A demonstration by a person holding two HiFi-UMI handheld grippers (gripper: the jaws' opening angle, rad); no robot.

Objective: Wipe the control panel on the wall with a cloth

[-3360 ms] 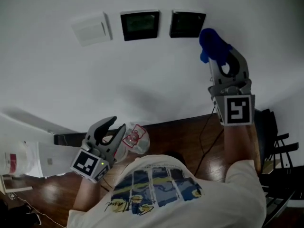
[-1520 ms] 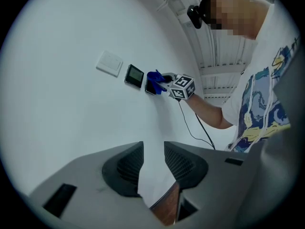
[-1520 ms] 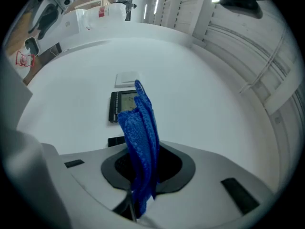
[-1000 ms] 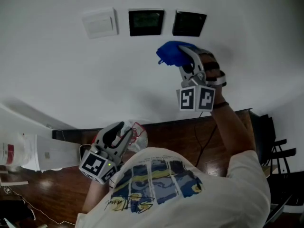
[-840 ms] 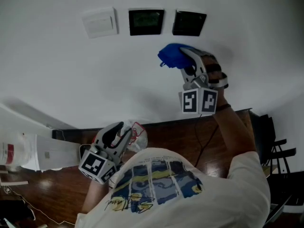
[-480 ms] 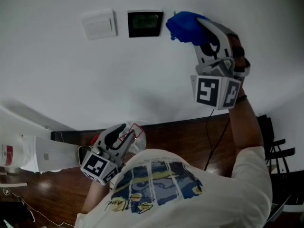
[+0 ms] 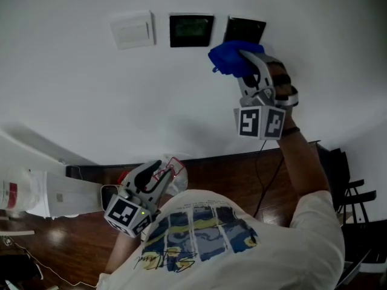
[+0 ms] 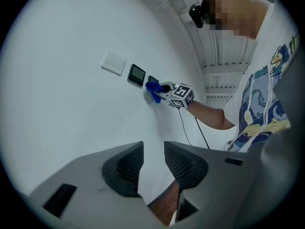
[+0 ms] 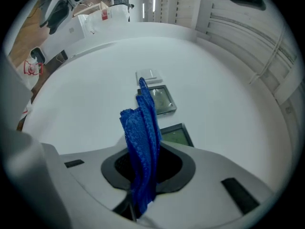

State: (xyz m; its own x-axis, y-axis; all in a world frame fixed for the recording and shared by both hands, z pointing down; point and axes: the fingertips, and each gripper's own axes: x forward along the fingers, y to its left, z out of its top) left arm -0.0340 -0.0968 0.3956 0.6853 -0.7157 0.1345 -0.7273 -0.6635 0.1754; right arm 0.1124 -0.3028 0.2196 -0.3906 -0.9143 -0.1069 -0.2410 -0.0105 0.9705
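Note:
Three plates sit in a row on the white wall: a white switch plate, a dark control panel and a second dark panel. My right gripper is raised to the wall, shut on a bunched blue cloth. The cloth rests against the wall just below the right-hand panel. In the right gripper view the cloth rises from the jaws toward both panels. My left gripper hangs low by my waist, open and holding nothing.
Below the wall runs a dark baseboard and a wooden floor. A clear plastic bag with red print lies by the left gripper. A white box stands at the left, a black chair at the right, and a cable hangs down the wall.
The right gripper carried the cloth from below the panels up over the right-hand panel, then came back down a little to its lower edge. The left gripper stayed low.

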